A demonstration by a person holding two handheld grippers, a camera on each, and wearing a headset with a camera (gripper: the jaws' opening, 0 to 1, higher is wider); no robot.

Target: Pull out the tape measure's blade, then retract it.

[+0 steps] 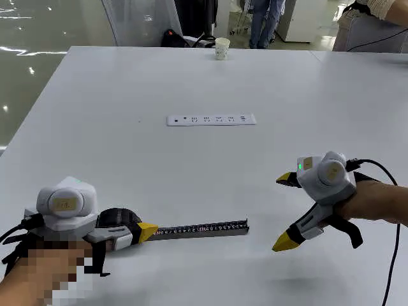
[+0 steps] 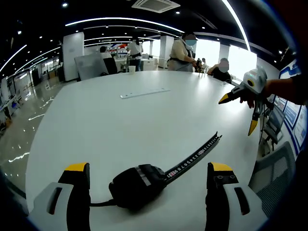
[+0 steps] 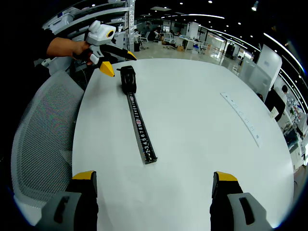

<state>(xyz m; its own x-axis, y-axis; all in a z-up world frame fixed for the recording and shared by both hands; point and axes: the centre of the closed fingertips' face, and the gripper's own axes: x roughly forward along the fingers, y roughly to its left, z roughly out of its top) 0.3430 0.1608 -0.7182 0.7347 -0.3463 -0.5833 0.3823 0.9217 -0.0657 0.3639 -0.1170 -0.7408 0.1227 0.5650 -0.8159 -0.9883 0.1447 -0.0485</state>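
The tape measure (image 1: 121, 220) lies on the white desk (image 1: 191, 172), on the person's side of the power strip (image 1: 211, 119) and off to its left. Its black case sits between the jaws of the left gripper (image 2: 148, 167), which are spread wide; the left gripper view shows a gap on either side of the case. The blade (image 1: 201, 228) is drawn out and lies flat on the desk, its free end reaching back to about level with the strip's right end. The right gripper (image 1: 282, 211) is nearer the person than the strip and to its right, jaws spread and holding nothing, just apart from the blade's end. A paper cup (image 1: 222, 48) stands beyond the strip.
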